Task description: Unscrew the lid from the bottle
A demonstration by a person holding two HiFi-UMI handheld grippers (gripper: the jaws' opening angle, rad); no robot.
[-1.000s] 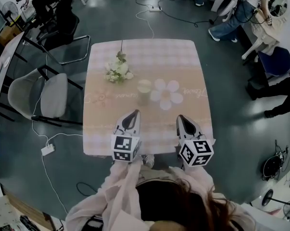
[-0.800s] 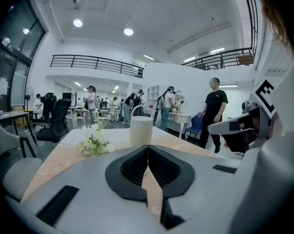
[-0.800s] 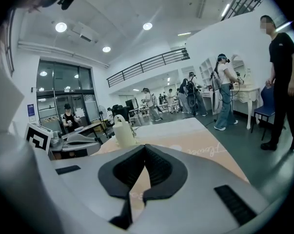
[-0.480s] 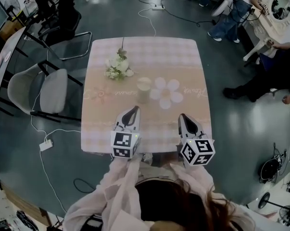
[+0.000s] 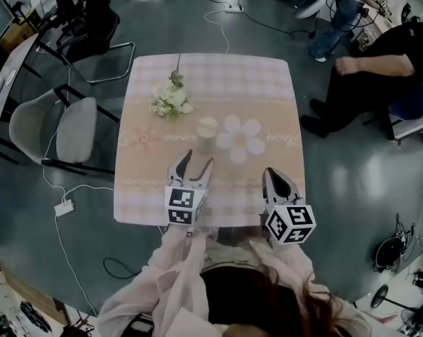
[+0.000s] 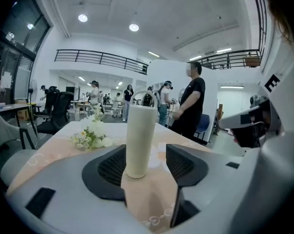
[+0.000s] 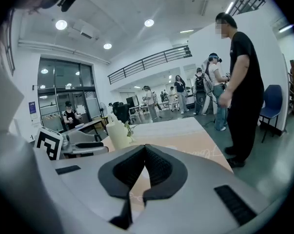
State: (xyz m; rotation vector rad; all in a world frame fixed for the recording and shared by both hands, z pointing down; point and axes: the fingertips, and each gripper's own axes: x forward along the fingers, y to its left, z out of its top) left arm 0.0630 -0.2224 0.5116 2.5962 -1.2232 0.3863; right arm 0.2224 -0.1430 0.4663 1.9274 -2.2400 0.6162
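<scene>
While the left gripper (image 5: 197,159), jaws just opening and empty, is aiming at the cream bottle (image 5: 208,131), the right gripper (image 5: 269,173) is sitting closed; next, probably clamping the bottle's body.

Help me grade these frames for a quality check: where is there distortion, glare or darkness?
Head view: dim overall, wide-angle bend toward the edges, pale sheen on the glossy floor, table clear. Left gripper view: strong fisheye, black corners, ceiling lamps blown out, bottle sharp. Right gripper view: same fisheye and dark rim, balcony railing bowed, bottle small at the left.
</scene>
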